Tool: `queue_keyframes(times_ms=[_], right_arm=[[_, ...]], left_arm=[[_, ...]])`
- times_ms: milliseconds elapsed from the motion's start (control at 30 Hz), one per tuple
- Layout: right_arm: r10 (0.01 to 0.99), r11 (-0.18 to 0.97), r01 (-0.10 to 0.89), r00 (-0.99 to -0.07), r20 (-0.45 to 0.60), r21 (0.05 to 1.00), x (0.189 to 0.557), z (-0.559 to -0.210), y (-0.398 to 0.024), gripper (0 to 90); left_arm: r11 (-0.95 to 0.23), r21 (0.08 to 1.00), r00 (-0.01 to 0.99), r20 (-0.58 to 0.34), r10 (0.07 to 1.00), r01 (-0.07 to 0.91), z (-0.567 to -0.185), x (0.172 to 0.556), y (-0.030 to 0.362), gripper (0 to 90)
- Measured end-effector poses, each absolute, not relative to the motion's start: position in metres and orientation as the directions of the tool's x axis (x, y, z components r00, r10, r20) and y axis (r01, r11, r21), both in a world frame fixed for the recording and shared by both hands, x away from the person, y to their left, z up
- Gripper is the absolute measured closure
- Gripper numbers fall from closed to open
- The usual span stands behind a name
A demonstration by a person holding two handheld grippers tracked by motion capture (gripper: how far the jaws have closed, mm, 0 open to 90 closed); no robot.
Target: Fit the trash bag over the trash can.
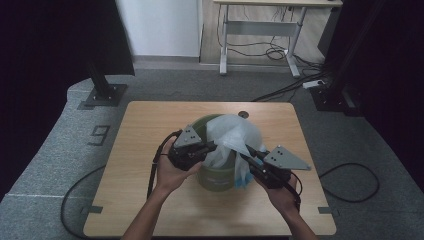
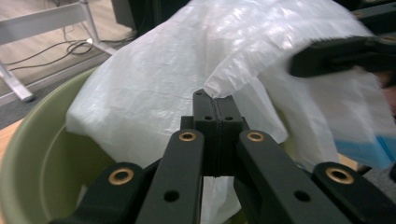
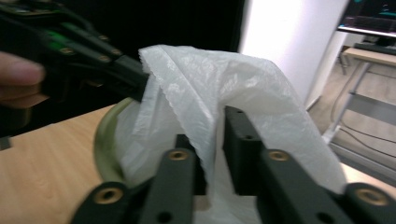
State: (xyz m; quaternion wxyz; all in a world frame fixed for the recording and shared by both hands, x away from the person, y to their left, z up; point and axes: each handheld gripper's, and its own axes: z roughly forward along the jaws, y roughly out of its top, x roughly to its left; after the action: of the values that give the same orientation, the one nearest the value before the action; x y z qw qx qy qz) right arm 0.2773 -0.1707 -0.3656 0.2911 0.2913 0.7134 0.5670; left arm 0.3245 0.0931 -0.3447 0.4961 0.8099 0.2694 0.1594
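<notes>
A green round bin (image 1: 216,177) stands in the middle of the wooden table (image 1: 150,130). A white plastic bag (image 1: 232,132) rises out of it in a loose bulge. My left gripper (image 1: 212,148) is at the bin's left rim, shut on an edge of the bag (image 2: 163,70), which sticks out above the closed tips (image 2: 216,105). My right gripper (image 1: 248,151) is at the bin's right side; its jaws (image 3: 215,126) stand slightly apart, with a fold of the bag (image 3: 201,79) hanging loosely between them. A blue part of the bag (image 1: 242,182) hangs outside the bin on the right.
A small round hole (image 1: 243,114) is in the table behind the bin. On the floor beyond stand a white desk frame with cables (image 1: 260,45) and two black stand bases (image 1: 102,92) (image 1: 330,97). A cable loop (image 1: 350,182) lies right of the table.
</notes>
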Motion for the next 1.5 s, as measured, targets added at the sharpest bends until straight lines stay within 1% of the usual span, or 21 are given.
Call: queue_keyframes(times_ms=[33,133,267,433,600,767,900,1000,1033,1067,1133,1167,1233,1300,1367,1400,1500], right_arm=[[0.735,0.176,0.079,-0.674,-0.077,0.981,0.275,-0.367,-0.173,68.7],[0.697,0.14,0.077,-0.716,-0.043,0.987,0.269,-0.369,-0.181,56.2],[0.696,0.104,0.084,-0.718,-0.012,0.991,0.263,-0.369,-0.194,46.2],[0.7,0.024,0.128,-0.71,0.074,0.992,0.265,-0.371,-0.217,40.4],[0.754,0.027,0.172,-0.65,0.093,0.985,0.279,-0.379,-0.234,37.8],[0.796,0.033,0.232,-0.594,0.115,0.972,0.303,-0.398,-0.243,27.3],[0.805,0.025,0.248,-0.579,0.127,0.968,0.316,-0.413,-0.244,23.5],[0.796,-0.007,0.27,-0.582,0.169,0.963,0.323,-0.42,-0.245,23.5],[0.794,-0.006,0.274,-0.583,0.171,0.962,0.325,-0.421,-0.244,24.4],[0.793,-0.005,0.275,-0.585,0.171,0.961,0.326,-0.421,-0.244,28.8],[0.778,-0.004,0.269,-0.604,0.172,0.963,0.327,-0.421,-0.243,42.5],[0.765,0.002,0.256,-0.623,0.164,0.967,0.327,-0.42,-0.242,52.8],[0.753,0.023,0.242,-0.642,0.142,0.97,0.326,-0.418,-0.242,66.1],[0.759,0.052,0.222,-0.642,0.106,0.974,0.324,-0.415,-0.243,78.4],[0.773,0.07,0.2,-0.63,0.074,0.977,0.32,-0.412,-0.244,84.6],[0.779,0.072,0.189,-0.623,0.063,0.979,0.318,-0.409,-0.246,86.3],[0.807,0.072,0.142,-0.59,0.026,0.987,0.31,-0.398,-0.253,87.6]], left_arm=[[-0.353,0.89,0.795,-0.017,0.606,0.289,-0.343,0.327,0.098,90.0],[-0.365,0.882,0.745,0.023,0.666,0.299,-0.342,0.331,0.108,90.0],[-0.324,0.886,0.714,-0.011,0.7,0.331,-0.341,0.337,0.126,90.0],[-0.304,0.881,0.68,-0.027,0.733,0.363,-0.343,0.342,0.144,90.0],[-0.262,0.88,0.647,-0.066,0.759,0.397,-0.349,0.349,0.165,90.0],[-0.239,0.878,0.624,-0.084,0.777,0.415,-0.351,0.353,0.178,90.0],[-0.218,0.877,0.613,-0.105,0.783,0.429,-0.353,0.356,0.184,89.9],[-0.214,0.877,0.613,-0.11,0.782,0.43,-0.353,0.356,0.185,89.9],[-0.212,0.878,0.615,-0.111,0.781,0.429,-0.353,0.356,0.185,89.9],[-0.211,0.878,0.617,-0.114,0.779,0.429,-0.353,0.357,0.184,89.9],[-0.209,0.878,0.619,-0.118,0.776,0.43,-0.353,0.357,0.183,89.9],[-0.21,0.878,0.621,-0.119,0.774,0.43,-0.354,0.357,0.182,89.9],[-0.211,0.878,0.628,-0.122,0.769,0.43,-0.354,0.357,0.178,89.9],[-0.208,0.879,0.637,-0.131,0.759,0.428,-0.355,0.358,0.172,89.9],[-0.221,0.877,0.65,-0.128,0.749,0.427,-0.356,0.36,0.163,89.9],[-0.227,0.876,0.657,-0.128,0.743,0.426,-0.356,0.36,0.159,89.9],[-0.24,0.874,0.692,-0.14,0.708,0.423,-0.356,0.362,0.142,89.9]])
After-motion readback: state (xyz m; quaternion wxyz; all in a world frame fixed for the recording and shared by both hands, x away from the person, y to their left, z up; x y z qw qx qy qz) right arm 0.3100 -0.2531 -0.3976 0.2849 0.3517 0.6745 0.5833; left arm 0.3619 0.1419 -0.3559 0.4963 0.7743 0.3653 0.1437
